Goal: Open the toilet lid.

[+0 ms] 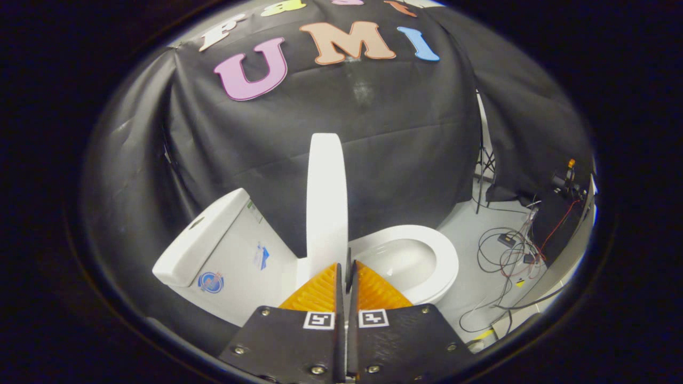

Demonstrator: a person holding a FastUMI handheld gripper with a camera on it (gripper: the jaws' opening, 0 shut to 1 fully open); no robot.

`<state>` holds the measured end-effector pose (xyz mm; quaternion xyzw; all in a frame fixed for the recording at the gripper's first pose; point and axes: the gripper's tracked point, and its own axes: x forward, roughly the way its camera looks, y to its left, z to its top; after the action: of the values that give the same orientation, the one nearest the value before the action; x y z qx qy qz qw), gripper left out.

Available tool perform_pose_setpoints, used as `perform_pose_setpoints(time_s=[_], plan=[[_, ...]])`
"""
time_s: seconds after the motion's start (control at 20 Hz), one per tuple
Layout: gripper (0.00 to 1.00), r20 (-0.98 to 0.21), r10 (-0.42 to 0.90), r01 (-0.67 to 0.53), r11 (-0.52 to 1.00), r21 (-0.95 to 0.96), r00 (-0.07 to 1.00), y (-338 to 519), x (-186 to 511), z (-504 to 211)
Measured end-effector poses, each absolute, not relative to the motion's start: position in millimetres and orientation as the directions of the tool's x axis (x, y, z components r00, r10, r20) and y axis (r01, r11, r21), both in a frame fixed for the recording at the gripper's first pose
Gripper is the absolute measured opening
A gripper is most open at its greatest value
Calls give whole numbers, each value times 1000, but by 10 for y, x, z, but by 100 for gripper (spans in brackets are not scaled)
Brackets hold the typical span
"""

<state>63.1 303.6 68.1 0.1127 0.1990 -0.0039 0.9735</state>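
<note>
**A:** What do I have nearest the camera?

**B:** I see the gripper (347, 266) with its two fingers drawn almost together, only a thin slit between them. Nothing is pinched in that slit as far as I can tell; the tips sit right at the foot of the toilet lid (326, 197), and I cannot say whether they touch it.

**A:** And the lid itself?

**B:** It stands upright, seen edge-on, rising straight up from just ahead of my fingertips. It is raised off the seat (427, 264), which lies flat beside it with the bowl (397, 261) open to view.

**A:** What is on the other side of the lid?

**B:** The tank (224, 256), tilted in my view, with its cover (200, 237) on top and a couple of stickers on its face.

**A:** Farther out?

**B:** On the floor (469, 234) beyond the seat I see a tangle of cables (507, 250), and past them a stand (483, 160) against the black cloth wall (240, 138) that closes off the booth behind the toilet.
</note>
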Motion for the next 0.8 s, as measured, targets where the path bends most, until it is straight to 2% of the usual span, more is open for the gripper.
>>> perform_pose_setpoints(time_s=[0.35,0.8], plan=[[2,-372,8,38,993,114,928,3264,597,745],[2,-373,47,-20,997,75,927,3545,554,741]])
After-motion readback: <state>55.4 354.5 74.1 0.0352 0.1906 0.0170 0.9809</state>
